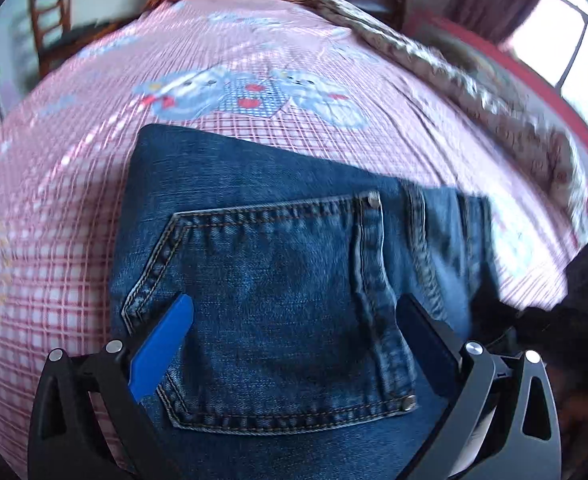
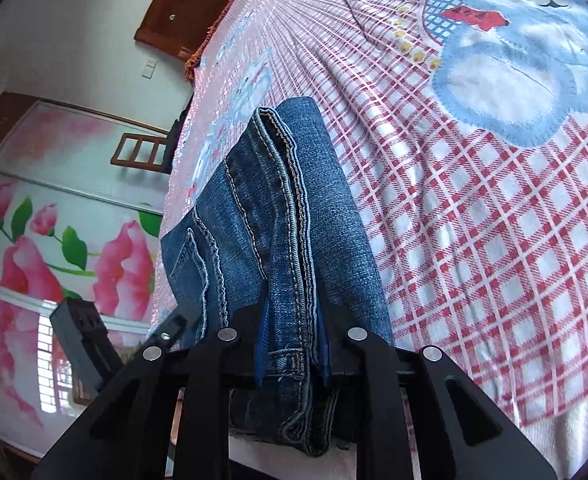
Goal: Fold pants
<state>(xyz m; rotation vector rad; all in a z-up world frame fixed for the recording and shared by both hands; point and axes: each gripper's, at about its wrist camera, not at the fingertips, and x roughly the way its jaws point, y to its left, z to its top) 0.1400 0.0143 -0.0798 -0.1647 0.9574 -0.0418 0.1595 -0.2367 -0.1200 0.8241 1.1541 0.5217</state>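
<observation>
left wrist view first: the left gripper (image 1: 294,320) hovers with its jaws wide apart over the back pocket (image 1: 278,308) of the jeans (image 1: 254,184), which lie folded on the pink checked bedsheet (image 1: 54,200) of the bed; whether its fingers actually touch the denim i cannot tell. since it holds nothing, the stack under it is free to slide, so a pull from the other side could drag the folded layers out of line or rumple the sheet beneath. the near end of the jeans is cut off by the bottom of this view, and the rolled blanket (image 1: 454,76) and the rest of the far side are smeared by blur. in the right wrist view, the right gripper (image 2: 290,344) is clamped on a thick bunch of hems and seams of the jeans (image 2: 294,208). the risk here, as i judge it, is a shallow or uneven bite: so many stiff layers between the jaws may let an inner layer slip out, and the fold would open or land crooked. how many layers are truly caught is hidden inside the jaws, and the bundle's lower end disappears behind the gripper body. a dark object (image 2: 82,336) at the left edge is hard to identify.
</observation>
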